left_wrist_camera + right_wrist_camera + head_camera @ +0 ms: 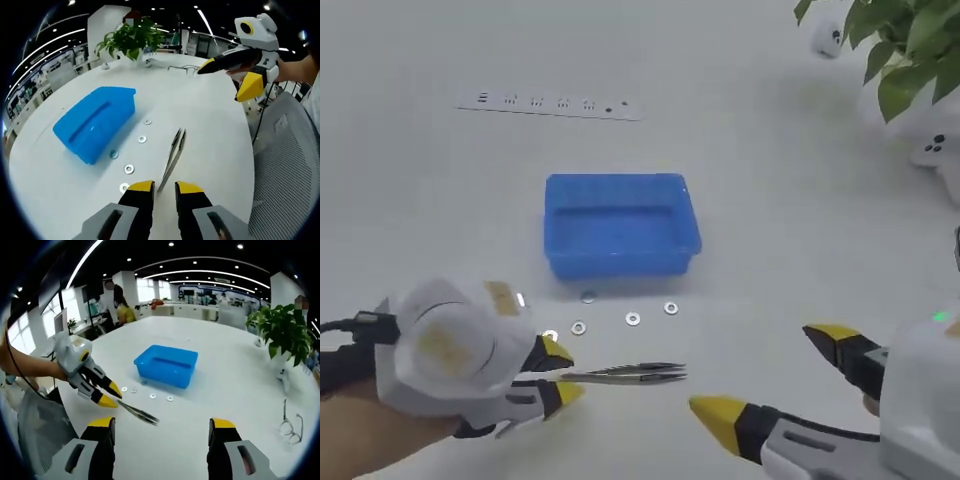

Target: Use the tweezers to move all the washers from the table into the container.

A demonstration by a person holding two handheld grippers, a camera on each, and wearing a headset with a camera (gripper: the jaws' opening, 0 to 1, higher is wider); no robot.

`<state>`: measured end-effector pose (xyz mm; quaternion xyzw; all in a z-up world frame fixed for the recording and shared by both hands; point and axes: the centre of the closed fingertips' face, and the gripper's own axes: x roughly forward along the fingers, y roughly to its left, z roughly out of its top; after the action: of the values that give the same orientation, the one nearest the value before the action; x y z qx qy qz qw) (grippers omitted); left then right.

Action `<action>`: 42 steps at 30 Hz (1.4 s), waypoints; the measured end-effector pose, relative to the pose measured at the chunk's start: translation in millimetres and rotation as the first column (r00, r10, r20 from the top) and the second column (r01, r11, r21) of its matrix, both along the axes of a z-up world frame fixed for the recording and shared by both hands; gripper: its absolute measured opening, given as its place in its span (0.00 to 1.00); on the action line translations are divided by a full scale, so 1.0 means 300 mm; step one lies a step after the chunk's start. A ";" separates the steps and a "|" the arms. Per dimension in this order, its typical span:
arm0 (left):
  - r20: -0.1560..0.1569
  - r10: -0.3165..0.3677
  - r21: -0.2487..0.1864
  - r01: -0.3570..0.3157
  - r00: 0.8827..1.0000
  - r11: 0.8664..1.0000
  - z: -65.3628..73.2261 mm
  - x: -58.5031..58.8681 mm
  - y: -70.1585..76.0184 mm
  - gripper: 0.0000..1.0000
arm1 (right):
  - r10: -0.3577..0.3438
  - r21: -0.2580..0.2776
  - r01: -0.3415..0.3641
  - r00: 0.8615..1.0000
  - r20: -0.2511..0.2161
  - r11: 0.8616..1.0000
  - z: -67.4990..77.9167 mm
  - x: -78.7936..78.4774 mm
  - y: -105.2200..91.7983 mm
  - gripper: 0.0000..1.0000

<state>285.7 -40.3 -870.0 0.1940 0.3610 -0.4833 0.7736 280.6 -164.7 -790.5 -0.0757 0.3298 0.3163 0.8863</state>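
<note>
Left hand-held gripper (560, 372): jaws closed on the rear end of the tweezers (625, 375), yellow tips pinching from both sides. In the head view the tweezers pointed to the right, roughly level. In the left gripper view they ran straight forward from between the jaws, with the two prongs lying close together at the tip.

Right hand-held gripper (772, 372): jaws spread wide, nothing between them. It sat at the lower right of the head view, apart from the tweezers' tip and with its tips turned towards it. In the left gripper view it was raised above the bench (800, 200), a hand behind it.

Washers (632, 319): five counted in the head view, all flat on the bench in a loose row just in front of the container (620, 262), between it and the tweezers. One lay close by the container's front wall, the others slightly nearer the person. The leftmost sat just beside the left gripper's upper jaw. Could not tell from any view whether the tweezers' tip touched the bench.

Container: blue, rectangular, open-topped, upright on the bench beyond the washers.

Also on the bench: a white power strip (552, 104) well behind the container, a leafy plant (905, 50) at the far right, and a pair of glasses (290, 425) off to the right in the right gripper view
</note>
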 end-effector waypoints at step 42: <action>0.129 -0.124 0.012 0.123 0.984 0.992 0.260 -0.139 -0.052 0.00 | 0.520 -0.100 -0.526 0.850 -0.076 0.845 -0.067 -0.123 0.309 0.22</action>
<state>243.9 -56.0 -791.9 0.2485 0.2981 -0.5159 0.7637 243.6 -72.1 -810.6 -0.2070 0.3350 0.5276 0.7527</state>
